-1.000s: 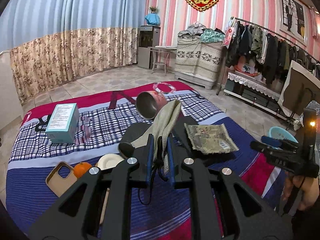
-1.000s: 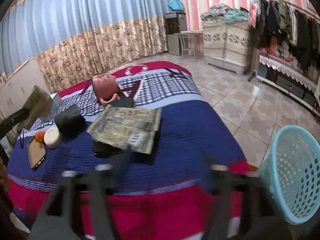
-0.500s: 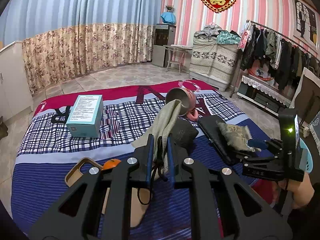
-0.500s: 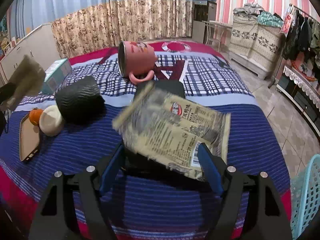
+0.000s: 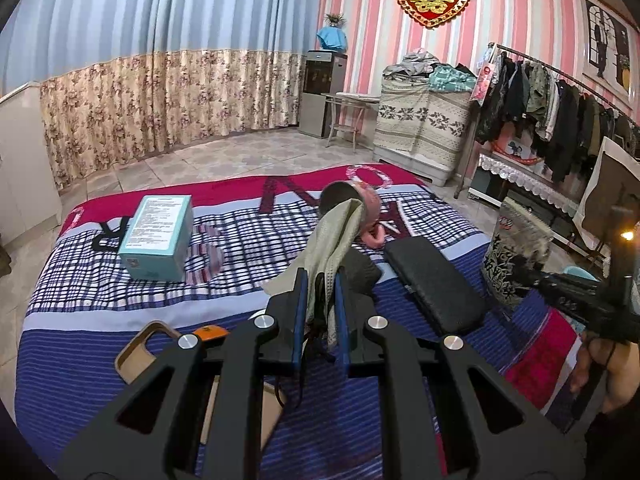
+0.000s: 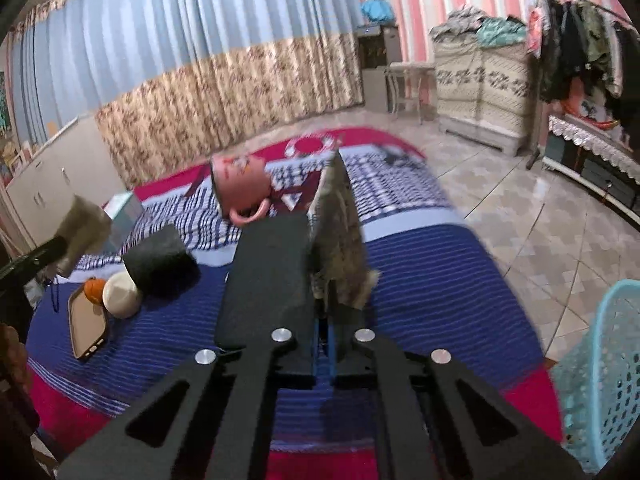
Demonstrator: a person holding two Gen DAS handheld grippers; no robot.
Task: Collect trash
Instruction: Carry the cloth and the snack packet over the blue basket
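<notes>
The right gripper [image 6: 325, 312] is pinching shut the flat printed foil wrapper [image 6: 338, 236] above the striped bed's [image 6: 420, 264] near edge, the left gripper [image 5: 320, 300] is clamping a grey-green crumpled mask [image 5: 334, 236], and both are waiting for the turquoise plastic basket [image 6: 600, 360] (nothing visibly dropped yet).

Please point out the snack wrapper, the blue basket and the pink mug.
snack wrapper [image 6: 338, 240], right wrist view, middle of its raised face.
blue basket [image 6: 600, 376], right wrist view, its mesh wall.
pink mug [image 6: 240, 184], right wrist view, its side.

A crumpled, printed grey-green foil snack wrapper [image 6: 340, 240] stands on edge, lifted off the striped bedspread. A limp, pale green face mask [image 5: 334, 236] hangs upright above the bed. A light blue perforated plastic basket [image 6: 600, 380] stands on the floor just beside the bed's corner.
</notes>
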